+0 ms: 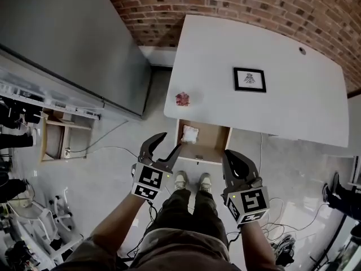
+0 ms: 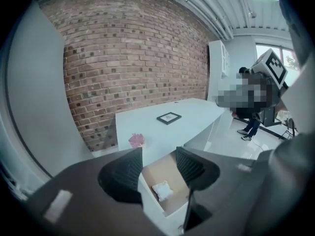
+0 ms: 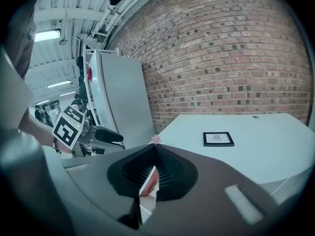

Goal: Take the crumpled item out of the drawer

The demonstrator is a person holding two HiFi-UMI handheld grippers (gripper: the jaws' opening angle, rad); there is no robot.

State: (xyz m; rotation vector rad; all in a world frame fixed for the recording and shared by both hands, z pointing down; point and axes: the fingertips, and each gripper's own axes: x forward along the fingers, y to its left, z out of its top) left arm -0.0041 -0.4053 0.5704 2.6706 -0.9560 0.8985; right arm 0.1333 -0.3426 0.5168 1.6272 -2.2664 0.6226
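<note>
Crumpled item [image 1: 190, 133], perhaps paper, in open drawer [image 1: 215, 141]

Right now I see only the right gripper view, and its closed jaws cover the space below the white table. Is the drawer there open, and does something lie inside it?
Observer: Yes. The light wooden drawer is open, and a small white crumpled item lies in its left part.
Operator: Does the left gripper hold anything?
Observer: No. The left gripper has its jaws apart with nothing between them. It is above the drawer's front and does not touch it.
Operator: I see a bit of pink past my jaw tips. What is it?
Observer: A small pink crumpled lump. It sits on the white table near the left front corner, outside the drawer.
</note>
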